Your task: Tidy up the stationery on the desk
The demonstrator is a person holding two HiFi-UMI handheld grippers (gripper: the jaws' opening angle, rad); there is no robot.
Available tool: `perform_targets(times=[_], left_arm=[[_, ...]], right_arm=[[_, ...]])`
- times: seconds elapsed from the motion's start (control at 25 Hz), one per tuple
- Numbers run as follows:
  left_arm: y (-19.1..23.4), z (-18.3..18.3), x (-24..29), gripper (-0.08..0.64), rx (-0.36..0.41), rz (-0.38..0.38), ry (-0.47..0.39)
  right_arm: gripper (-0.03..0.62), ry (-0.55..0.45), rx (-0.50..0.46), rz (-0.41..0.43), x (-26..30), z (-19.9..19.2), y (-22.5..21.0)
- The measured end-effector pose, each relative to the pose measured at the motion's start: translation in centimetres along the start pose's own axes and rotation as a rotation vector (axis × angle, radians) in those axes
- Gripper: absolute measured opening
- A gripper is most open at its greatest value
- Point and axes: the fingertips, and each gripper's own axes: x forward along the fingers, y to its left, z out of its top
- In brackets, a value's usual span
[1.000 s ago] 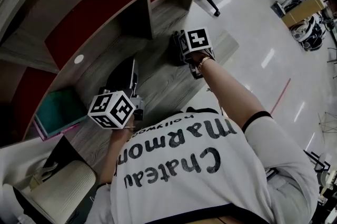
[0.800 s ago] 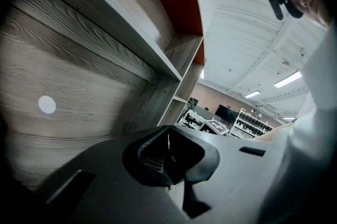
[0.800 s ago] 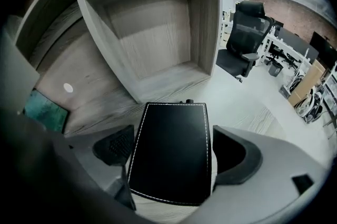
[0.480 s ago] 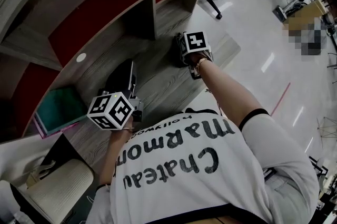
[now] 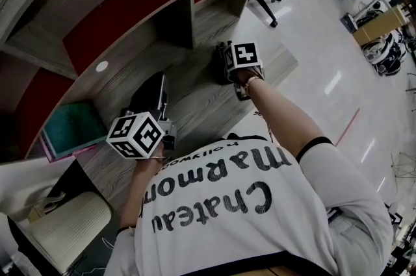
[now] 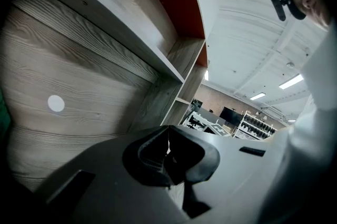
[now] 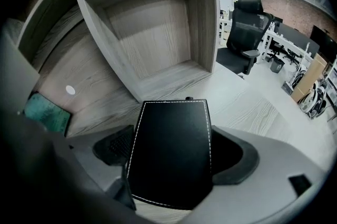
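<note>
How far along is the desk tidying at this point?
Done: nothing shows on the shelves yet. In hand: the right gripper has its jaws on a black stitched case at the desk. The left gripper is shut, empty. Left: the green book lies on the desk.

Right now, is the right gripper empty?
No, a black stitched case sits between the jaws of the right gripper, filling the gap between them.

Left tool [image 6: 168,152] edged back slightly twd person.
</note>
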Motion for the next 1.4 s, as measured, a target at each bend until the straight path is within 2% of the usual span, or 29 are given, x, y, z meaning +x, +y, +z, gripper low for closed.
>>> perform_targets(times=[0.2,0.4,0.8,0.96,1.2,1.4], left_arm=[[-0.5,-0.1,0.3,0.015,0.004,-0.003,0.001],[-1.6,-0.4,0.8,0.015,0.014,-0.014,0.008],[-3.6,-1.0,1.8,0.016,0.009,-0.036,0.013],[-4.4,-1.1,1.5,0.016,0.027,-0.029,0.003],[-5.9,-1.6,1.0,0.017,0.04,-0.008,-0.011],[-7.4,-2.1,0.1,0.015,0.043,0.039,-0.032]], right_arm=[[0.434,-0.062,0.089,0.052,-0.4,0.1,-0.3],[0.434,-0.131,0.12,0.077,-1.8,0.3,-0.3],[0.434,-0.262,0.058,0.131,-6.2,1.7,0.1],[0.433,-0.328,0.054,0.19,-8.8,2.3,1.0],[0.433,-0.431,-0.009,0.273,-13.2,3.6,2.6],[0.433,-0.487,-0.063,0.343,-16.3,3.7,3.2]])
